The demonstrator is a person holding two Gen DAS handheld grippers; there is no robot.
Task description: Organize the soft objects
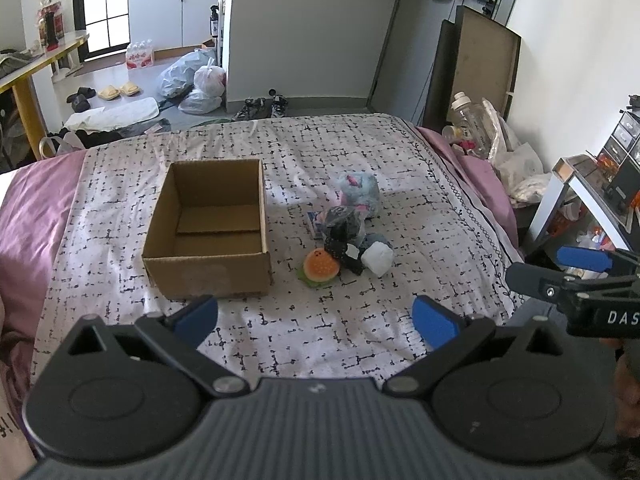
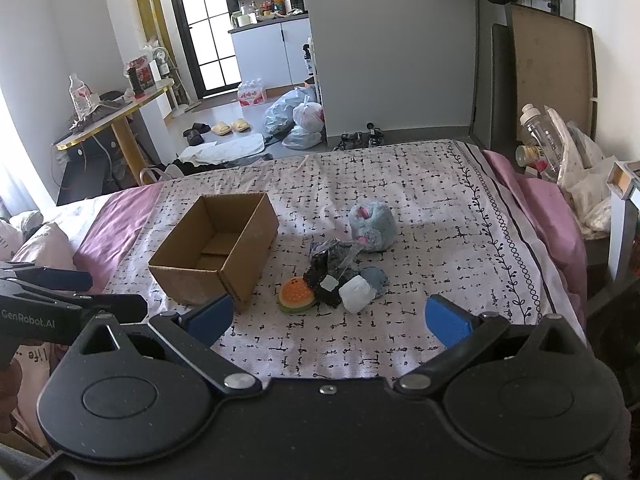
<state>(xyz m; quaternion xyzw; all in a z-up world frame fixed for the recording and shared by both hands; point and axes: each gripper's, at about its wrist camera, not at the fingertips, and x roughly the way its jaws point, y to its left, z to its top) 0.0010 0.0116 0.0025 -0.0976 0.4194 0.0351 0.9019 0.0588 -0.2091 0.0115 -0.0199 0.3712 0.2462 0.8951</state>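
Observation:
An open, empty cardboard box sits on the patterned bedspread. Right of it lies a pile of soft things: an orange burger plush, a dark bagged item, a white soft block and a fluffy blue-grey plush. My left gripper is open and empty, short of the box and pile. My right gripper is open and empty, short of the pile. The right gripper also shows at the right edge of the left wrist view.
A bedside stand with clutter and bags stands right of the bed. Pink sheet and pillows lie to the left. Beyond the bed's far edge are shoes, plastic bags and a table.

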